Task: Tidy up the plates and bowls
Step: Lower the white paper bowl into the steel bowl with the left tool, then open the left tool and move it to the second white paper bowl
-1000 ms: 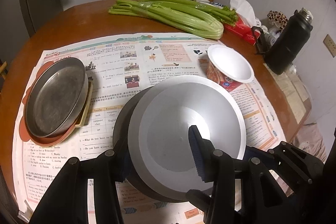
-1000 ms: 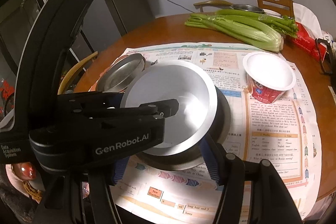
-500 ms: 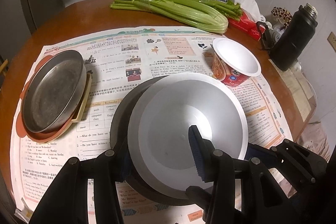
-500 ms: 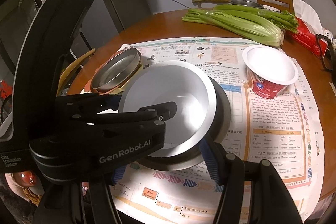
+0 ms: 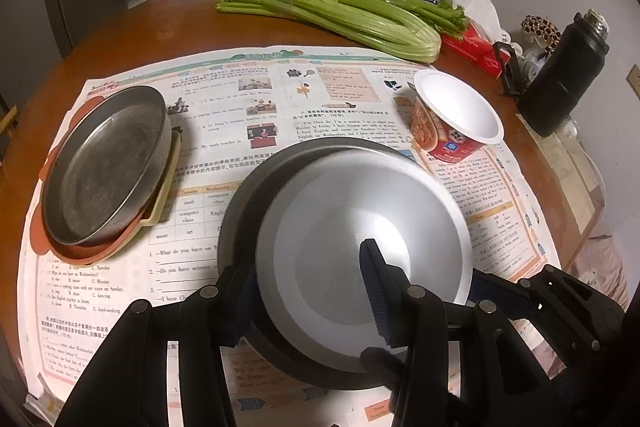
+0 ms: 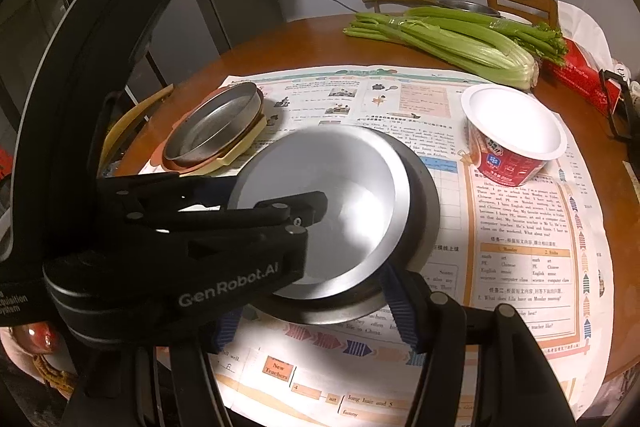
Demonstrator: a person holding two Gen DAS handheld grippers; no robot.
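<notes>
A printed newspaper [image 5: 256, 95] covers the middle of the round wooden table [image 5: 132, 39]. A celery bunch [image 5: 340, 15] lies along the far edge. A red tissue box [image 5: 476, 49] and a black thermos [image 5: 564, 75] stand near the right edge.

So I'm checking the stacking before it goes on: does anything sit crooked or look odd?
Yes. The silver bowl sits off-centre and tilted inside the dark bowl under it, its rim riding up on one side, with the left gripper clamped over its near edge. The metal plate also rests askew on its stack.
</notes>
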